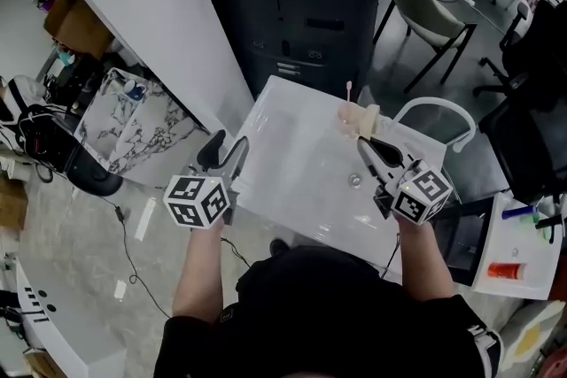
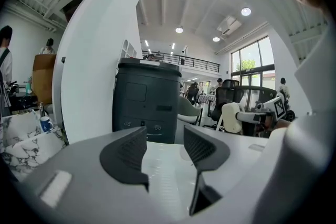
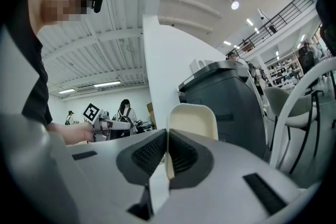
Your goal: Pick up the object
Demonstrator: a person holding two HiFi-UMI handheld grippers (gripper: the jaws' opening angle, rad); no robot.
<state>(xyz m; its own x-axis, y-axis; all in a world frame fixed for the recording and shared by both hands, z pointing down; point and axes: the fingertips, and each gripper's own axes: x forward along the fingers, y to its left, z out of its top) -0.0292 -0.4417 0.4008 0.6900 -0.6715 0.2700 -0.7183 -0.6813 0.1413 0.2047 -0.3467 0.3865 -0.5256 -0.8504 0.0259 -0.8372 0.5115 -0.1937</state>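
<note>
Left tool (image 1: 229, 146) spread, right tool (image 1: 365, 144) clamped

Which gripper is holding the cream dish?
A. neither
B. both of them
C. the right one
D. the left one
C: the right gripper has its jaws shut on the edge of the cream dish, while the left gripper stands open with nothing between its jaws.

Black shirt (image 1: 310, 314); grey left gripper (image 1: 228, 144), right gripper (image 1: 362, 142) (both square-marked).
</note>
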